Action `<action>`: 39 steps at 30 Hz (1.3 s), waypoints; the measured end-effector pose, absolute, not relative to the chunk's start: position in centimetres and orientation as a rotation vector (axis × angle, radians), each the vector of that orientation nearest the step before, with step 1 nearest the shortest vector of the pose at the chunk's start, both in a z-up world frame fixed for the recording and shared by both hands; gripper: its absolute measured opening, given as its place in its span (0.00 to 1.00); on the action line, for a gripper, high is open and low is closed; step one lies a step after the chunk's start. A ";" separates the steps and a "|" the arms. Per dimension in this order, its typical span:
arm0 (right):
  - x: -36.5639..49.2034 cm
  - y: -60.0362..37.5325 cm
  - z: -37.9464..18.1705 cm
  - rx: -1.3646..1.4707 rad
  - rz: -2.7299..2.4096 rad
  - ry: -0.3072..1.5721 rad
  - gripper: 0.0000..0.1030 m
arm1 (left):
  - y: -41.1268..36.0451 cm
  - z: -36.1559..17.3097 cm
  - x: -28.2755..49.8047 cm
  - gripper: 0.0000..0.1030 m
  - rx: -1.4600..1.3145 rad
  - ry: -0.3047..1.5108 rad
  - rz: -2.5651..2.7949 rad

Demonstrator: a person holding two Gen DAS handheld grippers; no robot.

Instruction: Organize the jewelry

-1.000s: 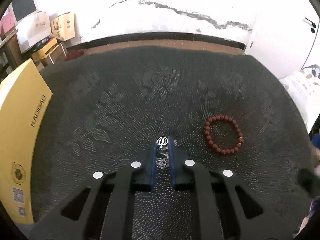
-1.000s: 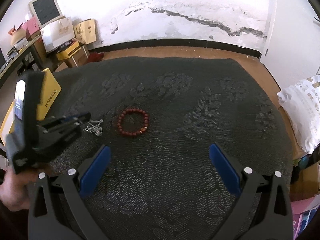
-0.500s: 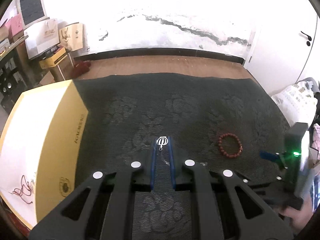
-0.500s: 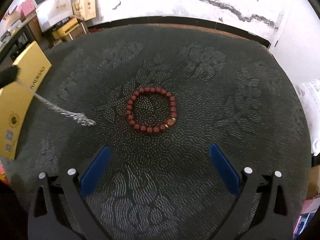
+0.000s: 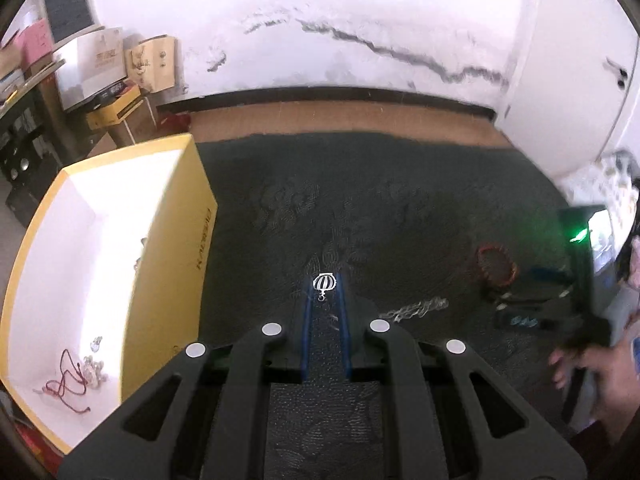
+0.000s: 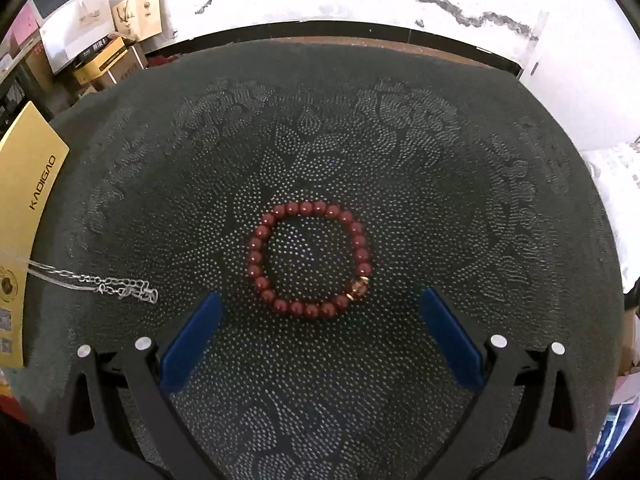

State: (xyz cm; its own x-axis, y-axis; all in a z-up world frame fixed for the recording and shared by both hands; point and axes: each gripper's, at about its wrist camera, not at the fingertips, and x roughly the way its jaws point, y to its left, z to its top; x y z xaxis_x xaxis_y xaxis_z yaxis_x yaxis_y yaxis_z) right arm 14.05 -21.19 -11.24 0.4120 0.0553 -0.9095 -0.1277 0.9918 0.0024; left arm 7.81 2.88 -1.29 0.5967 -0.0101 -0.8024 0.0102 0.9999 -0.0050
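Necklace transfer underway: our left claw [image 5: 324, 292] pinches the silver chain necklace [image 5: 324, 282]; our right claw [image 6: 320, 312], wide, must next close on the dark-red beaded bracelet [image 6: 310, 258].

left wrist raised, right wrist low, both see bracelet [image 6: 309, 259]

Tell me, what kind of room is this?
Probably a lived-in room or storeroom at home, not a lab: stacked cartons against a cracked wall, wooden floor, and a dark patterned cloth with a bead bracelet on it.
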 end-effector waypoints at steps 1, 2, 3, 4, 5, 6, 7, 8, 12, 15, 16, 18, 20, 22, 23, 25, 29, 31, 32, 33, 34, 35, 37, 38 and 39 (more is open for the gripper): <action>13.9 -21.3 -11.2 -0.083 0.103 1.152 0.95 | 2.6 -2.0 8.0 0.11 0.005 0.944 -0.012; 13.6 -21.6 -11.0 -0.077 0.101 1.158 0.95 | 2.1 -2.9 8.5 0.11 0.007 0.969 -0.026; 13.2 -21.9 -10.7 -0.060 0.107 1.158 0.95 | 1.5 -4.1 9.1 0.11 0.003 0.999 -0.044; 12.9 -22.3 -10.3 -0.038 0.115 1.158 0.95 | 1.1 -5.0 9.5 0.11 0.014 1.010 -0.049; 12.7 -22.6 -9.9 -0.015 0.122 1.158 0.95 | 0.4 -5.7 9.9 0.11 0.038 1.010 -0.048; 12.5 -22.9 -9.4 0.004 0.129 1.154 0.95 | -0.3 -6.6 10.3 0.11 0.062 1.005 -0.040; 12.3 -23.1 -9.0 0.019 0.135 1.147 0.95 | -0.6 -7.2 10.5 0.11 0.064 1.007 -0.037; 12.2 -23.3 -8.5 0.029 0.138 1.139 0.95 | -0.7 -7.8 10.7 0.11 0.051 1.008 -0.030; 12.1 -23.9 -7.0 0.054 0.168 1.106 0.95 | 0.1 -8.8 10.2 0.11 0.014 0.997 -0.006; 12.3 -24.2 -6.3 0.074 0.209 1.085 0.95 | 1.1 -9.4 9.7 0.26 0.023 0.998 0.040; 12.5 -24.4 -6.1 0.075 0.212 1.084 0.95 | 1.2 -9.5 9.4 0.53 0.013 0.998 0.055; 12.6 -24.5 -6.4 0.086 0.230 1.097 0.95 | 1.9 -9.3 8.7 0.81 -0.026 0.992 0.055; 12.4 -24.2 -6.4 0.081 0.259 1.108 0.95 | 1.9 -9.1 8.2 0.81 -0.021 0.981 0.058; 12.1 -23.9 -6.5 0.065 0.270 1.107 0.95 | 1.6 -9.3 8.0 0.83 0.001 0.971 0.058; 11.9 -23.9 -6.3 0.063 0.278 1.104 0.95 | 1.4 -9.7 8.1 0.83 0.016 0.975 0.058; 11.7 -24.0 -6.2 0.067 0.286 1.100 0.95 | 1.0 -10.6 8.7 0.84 0.027 0.990 0.061; 11.3 -24.5 -5.6 0.075 0.278 1.089 0.95 | 0.4 -10.6 9.4 0.85 -0.009 0.964 0.062; 11.2 -25.0 -5.7 0.083 0.271 1.089 0.95 | -0.1 -10.5 9.5 0.87 -0.025 0.971 0.051; 11.1 -25.2 -5.7 0.087 0.270 1.091 0.95 | -0.6 -10.5 9.5 0.88 -0.032 0.969 0.020; 11.1 -25.3 -5.9 0.091 0.270 1.092 0.95 | -1.3 -10.4 9.6 0.88 -0.025 0.963 -0.007; 11.1 -25.5 -5.9 0.097 0.269 1.096 0.95 | -1.9 -10.5 9.8 0.88 -0.012 0.961 -0.022; 11.1 -25.7 -6.0 0.103 0.270 1.100 0.95 | -2.5 -10.5 9.9 0.88 -0.006 0.958 -0.044; 11.0 -25.9 -6.1 0.107 0.272 1.101 0.95 | -3.3 -10.4 9.7 0.88 -0.020 0.944 -0.075; 10.9 -26.1 -6.0 0.107 0.274 1.097 0.95 | -3.8 -10.5 9.6 0.88 -0.014 0.940 -0.090; 10.9 -26.2 -6.0 0.105 0.275 1.096 0.95 | -4.3 -10.5 9.7 0.88 -0.009 0.937 -0.110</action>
State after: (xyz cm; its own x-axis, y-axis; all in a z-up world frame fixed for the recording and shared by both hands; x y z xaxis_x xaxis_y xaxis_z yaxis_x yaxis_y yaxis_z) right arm 10.88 -26.17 -5.97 0.4276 0.2712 -0.8623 -0.1677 0.9612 0.2191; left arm 9.73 -4.26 -10.52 0.5867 -0.0985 -0.8038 0.0903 0.9943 -0.0559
